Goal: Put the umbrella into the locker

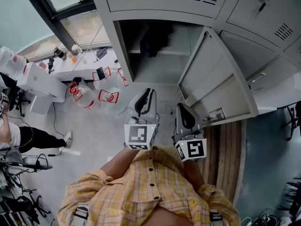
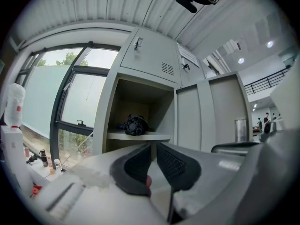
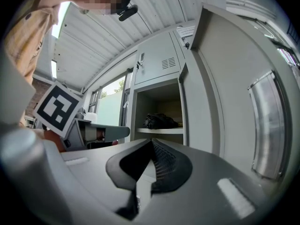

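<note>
Grey steel locker (image 1: 123,46) stands with its door (image 1: 211,74) swung wide, and the black folded umbrella (image 2: 136,124) lies on its shelf (image 2: 157,136). The left gripper (image 2: 153,154) is closing on nothing, a narrow gap remaining between its jaws. The right gripper (image 3: 151,150) has its jaws together, empty.

One umbrella (image 1: 155,39), one open locker (image 1: 121,51), two grippers (image 1: 147,94) (image 1: 181,108)
</note>
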`<state>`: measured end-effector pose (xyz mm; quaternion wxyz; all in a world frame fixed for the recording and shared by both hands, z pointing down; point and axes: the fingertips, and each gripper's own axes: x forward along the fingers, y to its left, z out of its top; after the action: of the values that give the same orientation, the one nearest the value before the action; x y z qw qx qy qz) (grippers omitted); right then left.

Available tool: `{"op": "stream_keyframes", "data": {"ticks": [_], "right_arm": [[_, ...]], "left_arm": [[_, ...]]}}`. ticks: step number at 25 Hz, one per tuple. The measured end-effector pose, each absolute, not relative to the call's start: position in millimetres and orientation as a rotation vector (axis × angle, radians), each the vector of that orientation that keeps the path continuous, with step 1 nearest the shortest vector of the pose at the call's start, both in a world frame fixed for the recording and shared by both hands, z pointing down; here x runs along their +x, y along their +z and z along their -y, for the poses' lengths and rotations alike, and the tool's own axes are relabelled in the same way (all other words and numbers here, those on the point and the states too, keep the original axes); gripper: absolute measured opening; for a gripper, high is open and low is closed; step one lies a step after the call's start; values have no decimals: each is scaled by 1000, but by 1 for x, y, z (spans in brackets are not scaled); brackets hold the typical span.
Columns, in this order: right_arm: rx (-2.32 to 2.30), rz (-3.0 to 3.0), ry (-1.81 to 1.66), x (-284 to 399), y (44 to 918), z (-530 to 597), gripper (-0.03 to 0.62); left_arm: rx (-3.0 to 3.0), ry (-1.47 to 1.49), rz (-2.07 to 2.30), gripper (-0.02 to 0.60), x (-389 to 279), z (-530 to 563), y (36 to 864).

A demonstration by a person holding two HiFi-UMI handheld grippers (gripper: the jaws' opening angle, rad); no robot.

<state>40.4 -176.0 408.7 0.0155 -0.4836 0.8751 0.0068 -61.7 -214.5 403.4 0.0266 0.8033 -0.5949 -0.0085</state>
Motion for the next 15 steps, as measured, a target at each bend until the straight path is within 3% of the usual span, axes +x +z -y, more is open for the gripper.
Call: {"op": "stream_keyframes", "data": {"ticks": [3,15], "right_arm": [[-1496,-2723,23,38,408,173,-8],[-1495,-2724,1,33,412,166,-9]], "left_arm": [[2479,-21,1839,1,-63,205,405],[2504,34,1840,-2,-64,175,418]]}}
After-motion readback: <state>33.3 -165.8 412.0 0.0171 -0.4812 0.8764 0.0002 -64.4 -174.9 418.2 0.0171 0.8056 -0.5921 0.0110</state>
